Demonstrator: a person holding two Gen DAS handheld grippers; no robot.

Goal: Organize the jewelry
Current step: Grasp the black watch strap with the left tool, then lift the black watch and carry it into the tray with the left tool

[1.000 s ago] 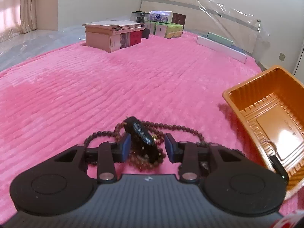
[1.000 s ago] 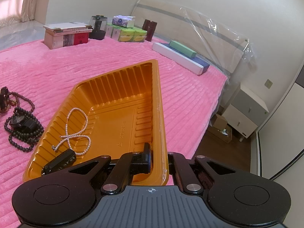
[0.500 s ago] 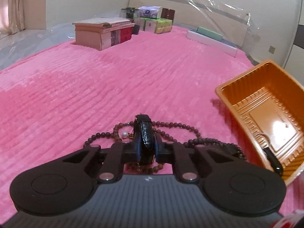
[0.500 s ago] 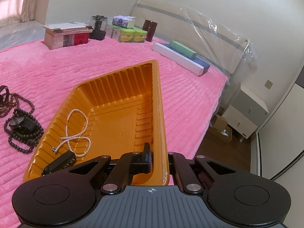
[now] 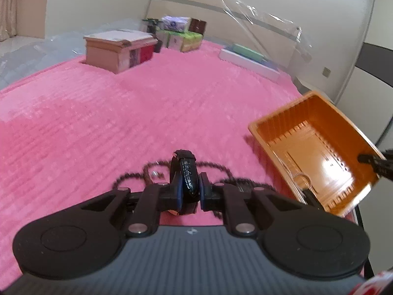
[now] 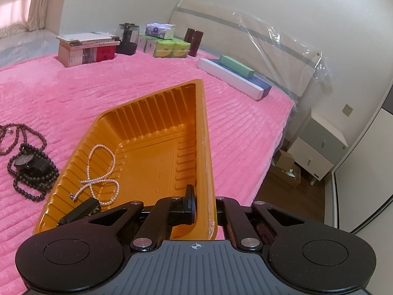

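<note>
My left gripper (image 5: 189,191) is shut on a black strap watch (image 5: 188,177) and holds it above the pink blanket. Dark bead necklaces (image 5: 137,174) lie under it; they also show in the right wrist view (image 6: 32,174) around a second black watch (image 6: 24,159). My right gripper (image 6: 203,209) is shut on the near right rim of the orange tray (image 6: 203,127). The tray holds a pearl necklace (image 6: 98,172) and a black item (image 6: 78,211). In the left wrist view the tray (image 5: 289,120) is at the right.
At the head of the bed stand a stack of books (image 6: 86,49), a dark jar (image 6: 127,36), tissue boxes (image 6: 169,46) and long flat boxes (image 6: 235,76). The bed's right edge drops to the floor by a white nightstand (image 6: 316,152).
My left gripper closed on the black watch and lifted it off the beads, moving right toward the tray. The right gripper kept its hold on the tray rim.
</note>
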